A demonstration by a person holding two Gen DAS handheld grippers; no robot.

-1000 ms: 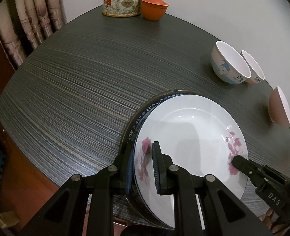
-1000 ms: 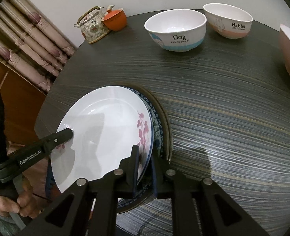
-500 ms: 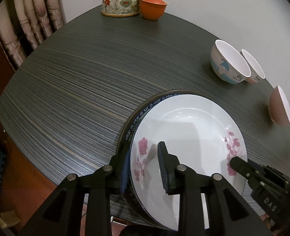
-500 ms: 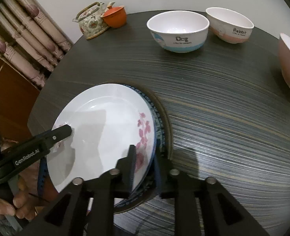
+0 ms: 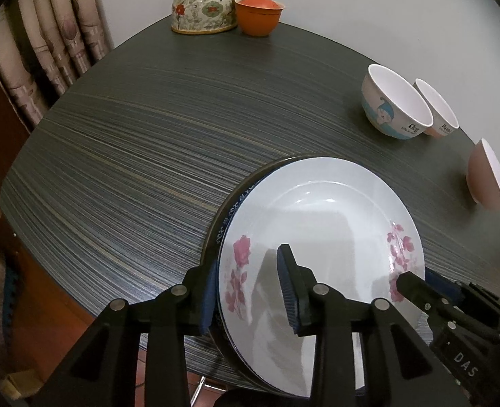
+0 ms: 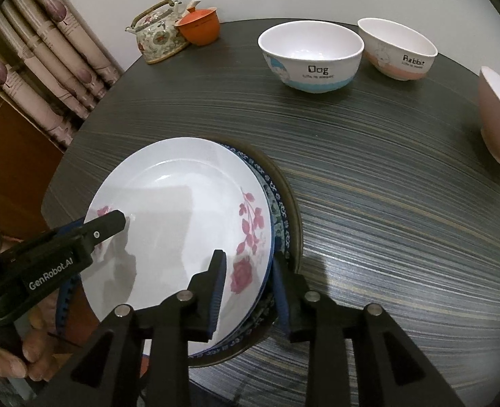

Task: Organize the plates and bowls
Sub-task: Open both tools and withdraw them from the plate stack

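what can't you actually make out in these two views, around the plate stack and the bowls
- Plates under the white rose plate: both views show only rims, so the count is unclear.
- Pink bowl: cut by the right wrist view's edge.
- Small print under "Dog" on the blue bowl: too small.
- Stack's near edge: hidden behind left gripper fingers.

1. Left wrist view: close above the white plate's (image 5: 317, 224) left rim, angled steeply down, facing the teapot (image 5: 202, 3).
2. Right wrist view: close above the opposite rim, same tilt.
3. Shared: plate, teapot, bowls, table (image 6: 402, 203); each sees the other gripper.
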